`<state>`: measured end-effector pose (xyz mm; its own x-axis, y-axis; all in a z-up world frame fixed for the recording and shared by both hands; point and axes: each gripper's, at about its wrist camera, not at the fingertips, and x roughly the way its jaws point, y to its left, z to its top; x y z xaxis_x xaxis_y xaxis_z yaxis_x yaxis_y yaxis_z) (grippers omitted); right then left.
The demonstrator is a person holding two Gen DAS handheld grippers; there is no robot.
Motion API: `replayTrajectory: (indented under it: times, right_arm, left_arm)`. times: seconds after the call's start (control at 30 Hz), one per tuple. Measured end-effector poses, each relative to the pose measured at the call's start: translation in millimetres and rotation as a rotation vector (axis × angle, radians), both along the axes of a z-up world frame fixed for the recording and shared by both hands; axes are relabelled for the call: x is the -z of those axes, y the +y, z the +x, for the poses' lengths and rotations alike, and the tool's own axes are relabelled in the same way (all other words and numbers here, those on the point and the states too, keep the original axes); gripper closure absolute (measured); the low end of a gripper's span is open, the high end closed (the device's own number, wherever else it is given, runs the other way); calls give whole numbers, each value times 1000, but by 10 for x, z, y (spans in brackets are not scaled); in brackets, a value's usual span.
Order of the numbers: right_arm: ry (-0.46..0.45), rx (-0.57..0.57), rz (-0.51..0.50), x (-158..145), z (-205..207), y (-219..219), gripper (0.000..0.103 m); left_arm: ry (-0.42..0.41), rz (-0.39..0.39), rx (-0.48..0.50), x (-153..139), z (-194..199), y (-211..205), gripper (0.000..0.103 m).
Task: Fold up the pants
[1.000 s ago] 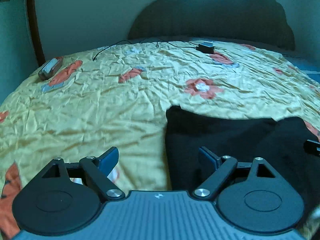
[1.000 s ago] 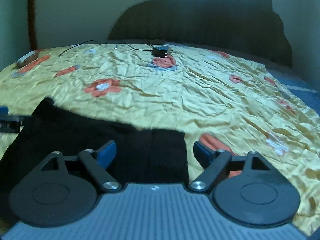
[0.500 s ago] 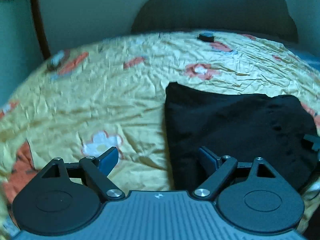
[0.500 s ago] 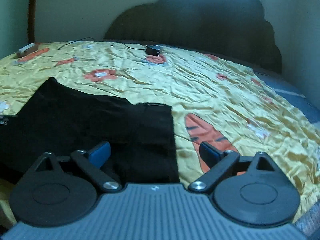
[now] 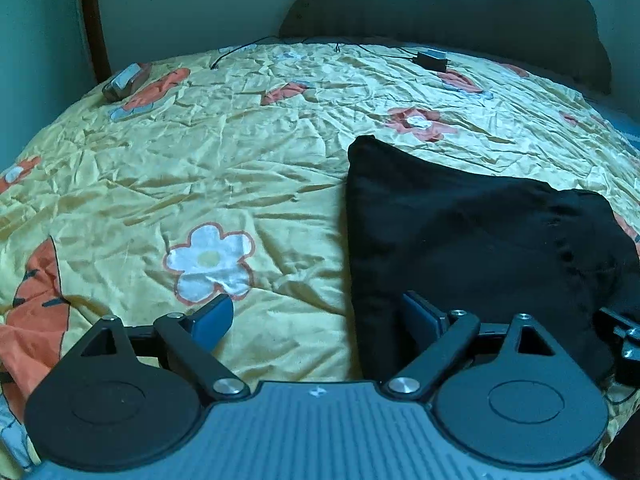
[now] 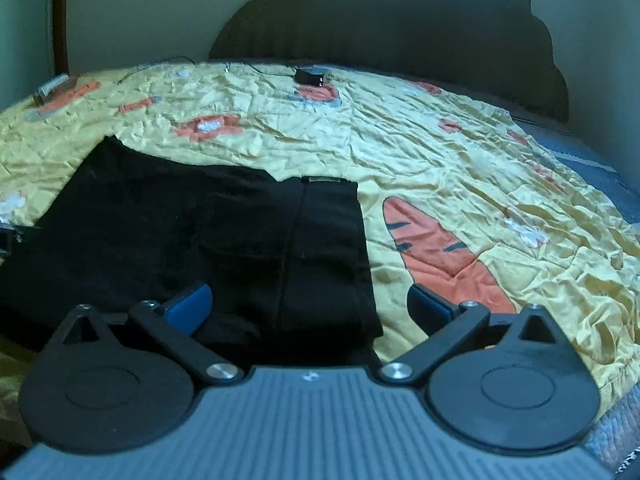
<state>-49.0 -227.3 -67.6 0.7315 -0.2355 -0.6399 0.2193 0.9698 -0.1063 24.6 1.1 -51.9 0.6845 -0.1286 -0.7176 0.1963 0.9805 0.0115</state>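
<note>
Black pants (image 5: pixel 472 240) lie folded into a flat rectangle on the yellow flowered bedspread (image 5: pixel 208 168). They also show in the right wrist view (image 6: pixel 192 232), with the waistband end at the right. My left gripper (image 5: pixel 318 314) is open and empty, above the pants' near left edge. My right gripper (image 6: pixel 308 306) is open and empty, above the pants' near right corner. Part of the right gripper (image 5: pixel 622 340) shows at the right edge of the left wrist view.
A black charger with cable (image 5: pixel 431 59) lies near the dark headboard (image 5: pixel 440 8); it also shows in the right wrist view (image 6: pixel 309 76). A small grey object (image 5: pixel 122 82) lies at the bed's far left. The bed's front edge is just under both grippers.
Both grippers have drawn back and risen from the pants, so more of the folded pants and bedspread shows. Both stay open. The pants have not moved.
</note>
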Motion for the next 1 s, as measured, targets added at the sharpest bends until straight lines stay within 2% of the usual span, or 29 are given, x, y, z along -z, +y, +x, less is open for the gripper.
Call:
replayTrajectory:
  times: [0.23,0.33,0.47,0.67,0.77,0.87,1.0]
  right_arm:
    - [-55,18,31,-105,-78,-20,0]
    - [-16,17,17,-2,-13,-3,0]
    - [-36,26,48,-35,-46,-24,0]
    - [-62,52,44,-144,-154,-114,0]
    - [-73,76,94,-142,-294,-244,0]
    - [-70,97,144,-73,-425,-344,0]
    - [-71,101,169,-52,-448,-390,0]
  left_arm:
    - [12,-9,-16,17,20,18,7]
    - [2,-3,-21,17,7,7,6]
    - [-8,-10,-30,-10,-15,14,6]
    - [-19,-10,-12,-106,-124,-6,6]
    - [-22,-23,-3,-129,-184,6,6]
    - [8,-28,-12,-110,-161,-18,6]
    - [8,-29,-17,-153,-169,-96,6]
